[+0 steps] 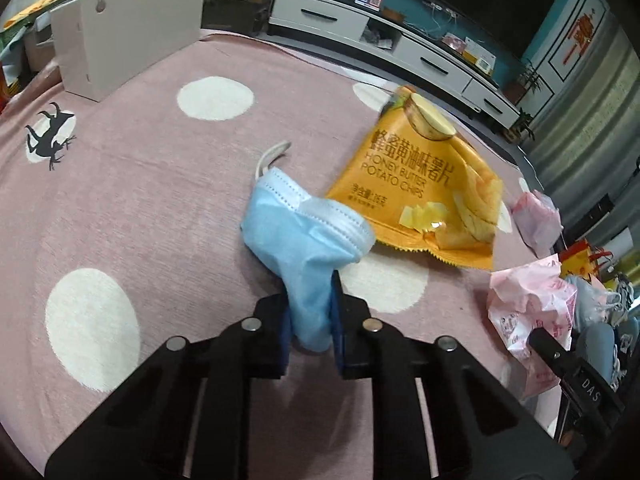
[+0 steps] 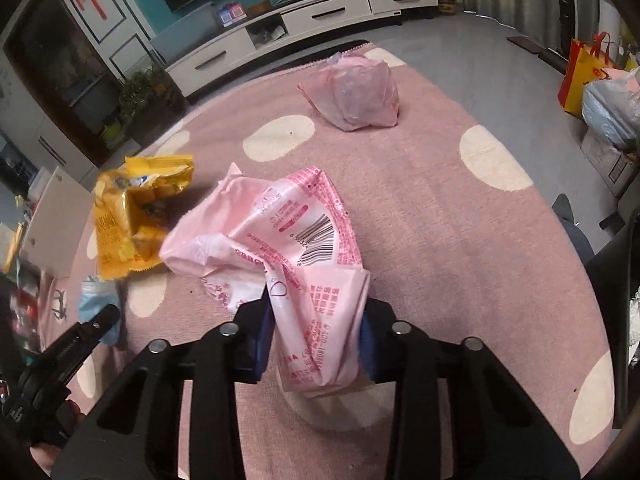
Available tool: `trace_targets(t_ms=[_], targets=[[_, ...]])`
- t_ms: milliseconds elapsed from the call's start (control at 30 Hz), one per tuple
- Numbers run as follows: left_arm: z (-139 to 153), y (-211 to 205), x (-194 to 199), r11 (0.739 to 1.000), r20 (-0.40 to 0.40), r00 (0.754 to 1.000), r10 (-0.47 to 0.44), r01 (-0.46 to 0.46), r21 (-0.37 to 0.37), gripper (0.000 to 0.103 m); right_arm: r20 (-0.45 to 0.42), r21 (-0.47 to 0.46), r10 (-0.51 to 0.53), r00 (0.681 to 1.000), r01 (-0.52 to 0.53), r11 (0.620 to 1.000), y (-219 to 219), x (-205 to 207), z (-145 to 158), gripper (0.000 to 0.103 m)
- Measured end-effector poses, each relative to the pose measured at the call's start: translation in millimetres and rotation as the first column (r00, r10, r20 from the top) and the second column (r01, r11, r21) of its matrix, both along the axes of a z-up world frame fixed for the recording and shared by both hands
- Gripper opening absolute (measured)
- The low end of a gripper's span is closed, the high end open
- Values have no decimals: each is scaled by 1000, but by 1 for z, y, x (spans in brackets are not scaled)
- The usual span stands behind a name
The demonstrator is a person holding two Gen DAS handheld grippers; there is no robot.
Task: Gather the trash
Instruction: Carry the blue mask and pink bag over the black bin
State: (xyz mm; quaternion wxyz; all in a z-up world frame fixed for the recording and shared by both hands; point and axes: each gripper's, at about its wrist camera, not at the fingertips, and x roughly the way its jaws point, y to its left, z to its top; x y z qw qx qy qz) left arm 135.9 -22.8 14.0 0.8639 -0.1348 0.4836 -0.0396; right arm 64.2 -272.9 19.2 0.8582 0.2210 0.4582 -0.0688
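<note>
Presently the left gripper [image 1: 310, 320] is pinching only the face mask's [image 1: 304, 232] tail; the right gripper [image 2: 316, 340] is clamping the pink wrapper's [image 2: 276, 240] edge. Either limp piece is risking slipping free. Farther off, the chip bag [image 1: 432, 184] is lying uncollected.

You are looking across a pink rug [image 2: 420, 208] with cream dots, lying on grey floor [image 2: 472, 52]. A white low cabinet [image 2: 320, 16] with dark handles is standing against a teal wall [image 2: 160, 0], potted plants [image 2: 136, 92] are sitting beside it, and grey curtains [image 1: 592, 128] are hanging nearby.
</note>
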Motion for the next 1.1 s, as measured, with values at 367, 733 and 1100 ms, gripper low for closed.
trace_targets(t_ms=[367, 733, 1100], targets=[[39, -18, -19, 996, 81, 994, -70, 75, -53, 15, 46, -38, -43, 998, 45, 998, -9, -18, 25, 24], [88, -47, -60, 983, 211, 965, -157, 173, -62, 15, 93, -46, -127, 988, 131, 990, -36, -49, 54, 24], [110, -103, -98, 939, 271, 909, -317, 340, -44, 15, 123, -98, -287, 950, 299, 949, -84, -95, 81, 24]])
